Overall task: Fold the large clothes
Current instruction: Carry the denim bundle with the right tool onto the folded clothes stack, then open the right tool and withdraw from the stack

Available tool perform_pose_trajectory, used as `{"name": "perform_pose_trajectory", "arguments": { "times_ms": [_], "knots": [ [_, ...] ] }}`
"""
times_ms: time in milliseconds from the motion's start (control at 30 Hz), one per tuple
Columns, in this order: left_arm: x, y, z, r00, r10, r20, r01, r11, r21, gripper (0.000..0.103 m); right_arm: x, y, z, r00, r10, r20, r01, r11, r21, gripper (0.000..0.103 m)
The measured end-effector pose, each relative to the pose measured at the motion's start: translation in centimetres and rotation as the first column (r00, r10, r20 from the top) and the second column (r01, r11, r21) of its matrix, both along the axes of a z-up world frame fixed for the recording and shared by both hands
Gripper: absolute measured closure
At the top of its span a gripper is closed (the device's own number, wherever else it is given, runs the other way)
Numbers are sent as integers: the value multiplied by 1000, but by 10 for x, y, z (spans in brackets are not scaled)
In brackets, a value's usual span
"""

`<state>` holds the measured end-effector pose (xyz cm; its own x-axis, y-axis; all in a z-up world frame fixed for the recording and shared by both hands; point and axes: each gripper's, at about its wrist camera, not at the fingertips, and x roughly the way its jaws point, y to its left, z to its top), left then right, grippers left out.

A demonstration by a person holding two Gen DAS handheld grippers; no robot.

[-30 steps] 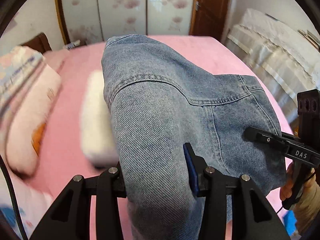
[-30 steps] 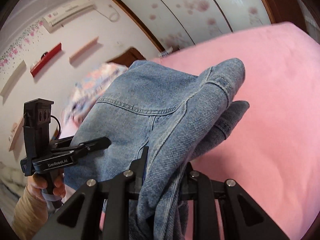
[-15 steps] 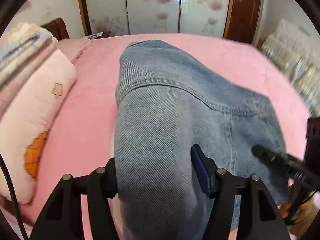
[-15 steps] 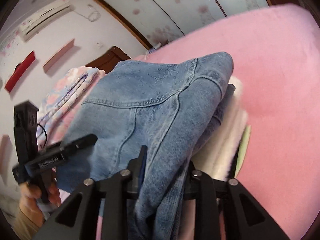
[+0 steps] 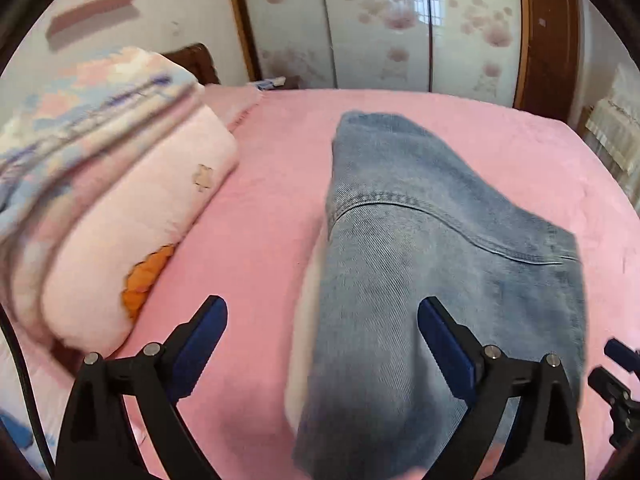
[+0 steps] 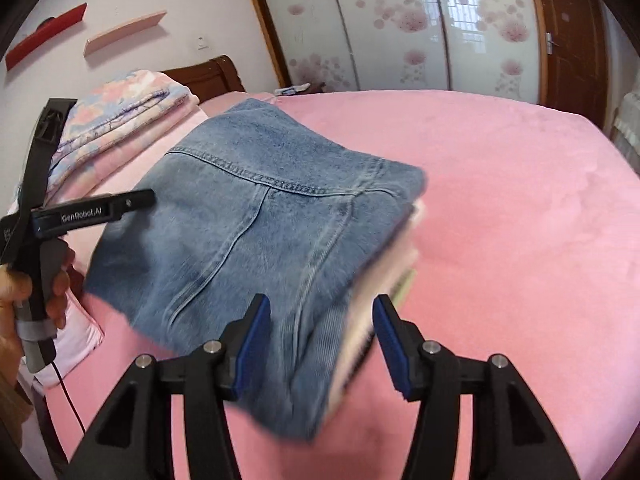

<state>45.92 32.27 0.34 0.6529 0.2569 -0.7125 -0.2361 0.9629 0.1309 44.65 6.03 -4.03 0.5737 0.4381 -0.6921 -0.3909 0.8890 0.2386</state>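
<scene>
- Jeans (image 5: 420, 264) (image 6: 256, 240): faded blue denim with paler stitched seams, folded into a thick, roughly rectangular bundle.
- They lie flat on top of a stack of folded pale clothes (image 6: 384, 280), whose pink and light green edges show beneath the right side.
- The stack sits on the pink bed (image 6: 520, 200).

"GenRobot.AI" is printed on the left gripper (image 6: 94, 212).
</scene>
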Motion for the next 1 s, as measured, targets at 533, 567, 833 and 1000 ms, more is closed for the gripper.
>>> {"name": "perform_pose_trajectory", "arguments": {
  "times_ms": [533, 567, 833, 1000],
  "knots": [
    [-249, -123, 129, 998, -67, 15, 69, 992, -108, 7, -224, -108, 152, 998, -21, -58, 27, 994, 106, 49],
    [-264, -131, 136, 997, -73, 19, 75, 991, -111, 7, -245, -116, 164, 999, -17, -38, 21, 994, 110, 49],
    [-368, -192, 159, 991, -126, 35, 130, 981, -144, 2, -355, -158, 196, 998, -14, 67, 10, 998, 60, 43],
    [-430, -231, 148, 981, -164, 99, 178, 972, -156, 2, -402, -182, 183, 997, -20, 77, 14, 997, 71, 43]
  ]
}}
